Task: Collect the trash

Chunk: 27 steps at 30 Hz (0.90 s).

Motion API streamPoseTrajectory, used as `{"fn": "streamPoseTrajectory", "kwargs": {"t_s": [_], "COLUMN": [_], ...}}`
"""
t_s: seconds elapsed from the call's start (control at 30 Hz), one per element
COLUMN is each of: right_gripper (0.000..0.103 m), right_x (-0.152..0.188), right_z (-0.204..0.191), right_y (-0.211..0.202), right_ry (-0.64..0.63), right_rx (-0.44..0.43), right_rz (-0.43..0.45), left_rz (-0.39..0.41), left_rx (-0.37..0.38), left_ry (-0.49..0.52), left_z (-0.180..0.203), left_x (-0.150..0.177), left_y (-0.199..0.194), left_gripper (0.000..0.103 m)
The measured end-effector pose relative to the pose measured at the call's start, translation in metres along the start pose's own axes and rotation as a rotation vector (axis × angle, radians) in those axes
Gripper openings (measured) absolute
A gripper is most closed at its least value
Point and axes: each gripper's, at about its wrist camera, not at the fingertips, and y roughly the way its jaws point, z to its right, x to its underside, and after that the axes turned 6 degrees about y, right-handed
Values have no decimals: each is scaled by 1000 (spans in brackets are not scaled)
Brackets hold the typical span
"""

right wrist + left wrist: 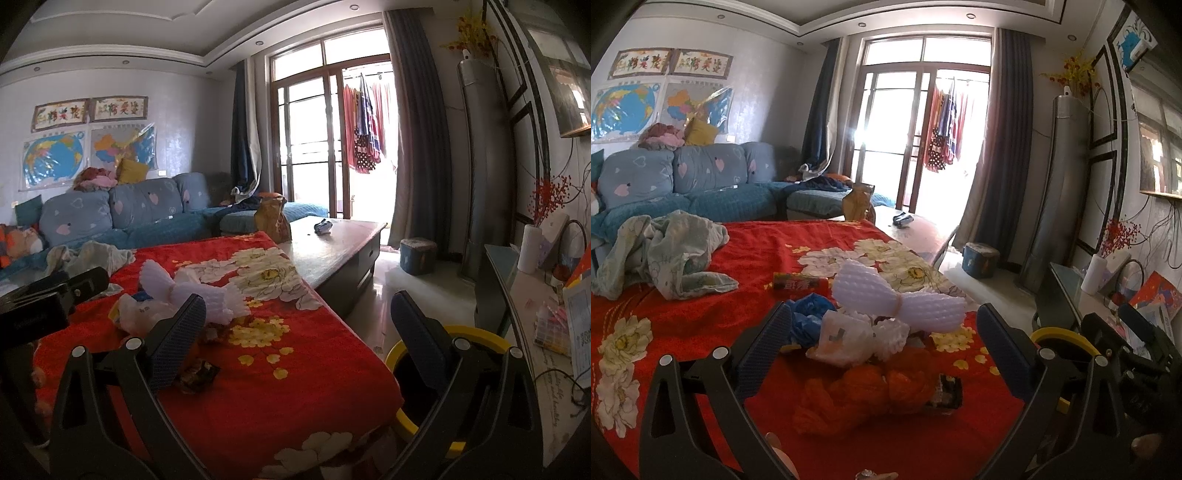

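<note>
A heap of trash lies on the red flowered cloth: a white foam net sleeve, a crumpled white plastic bag, blue plastic, an orange plastic bag, a dark wrapper and a red-yellow wrapper. My left gripper stands open, just above and around the heap, holding nothing. My right gripper is open too, over the cloth's right edge. The foam sleeve and a dark wrapper lie by its left finger. A yellow-rimmed bin stands below its right finger.
A crumpled pale cloth lies at the cloth's far left. Beyond is a coffee table with a brown paper bag, a blue sofa and a side cabinet on the right. The other gripper's body shows at left.
</note>
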Motion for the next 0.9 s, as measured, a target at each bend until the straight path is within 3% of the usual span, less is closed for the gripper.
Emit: {"fn": "streamPoseTrajectory", "kwargs": {"t_s": [0.63, 0.9], "right_gripper": [92, 92], "right_x": [-9, -15], "right_z": [10, -9], "right_y": [17, 53], "right_ry": [29, 9], "right_rx": [-27, -113], "right_rz": [-60, -131], "left_rz": [-19, -17], "left_rx": [30, -48], "left_ry": [-5, -39], "left_z": [-4, -34], "left_x": [-4, -18], "left_y": [20, 34], "left_gripper": [97, 97]}}
